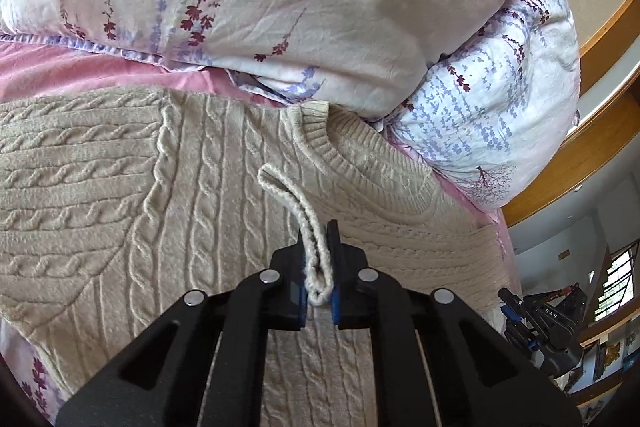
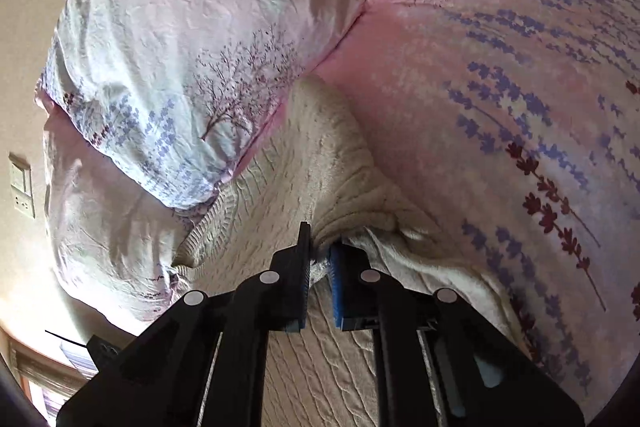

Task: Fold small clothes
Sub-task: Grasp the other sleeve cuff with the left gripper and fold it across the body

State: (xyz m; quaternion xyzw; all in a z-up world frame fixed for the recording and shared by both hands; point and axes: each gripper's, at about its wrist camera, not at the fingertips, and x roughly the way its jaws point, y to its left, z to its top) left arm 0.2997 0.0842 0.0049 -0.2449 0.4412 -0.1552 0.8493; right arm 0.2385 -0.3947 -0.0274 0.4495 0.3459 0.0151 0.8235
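With the sweater (image 1: 200,187) flat on the bed (image 2: 500,87), left tongs (image 1: 318,263) clench its cord (image 1: 296,203), right tongs (image 2: 320,267) clench its edge below the pillow (image 2: 180,67); folding seems barely begun.

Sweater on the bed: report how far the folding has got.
Done: the beige cable-knit sweater lies spread on the pink bedsheet, one part already turned over on the left. In hand: the left tongs pinch a fold of knit; the right tongs pinch another edge. Left: the folds themselves; no compact bundle yet.
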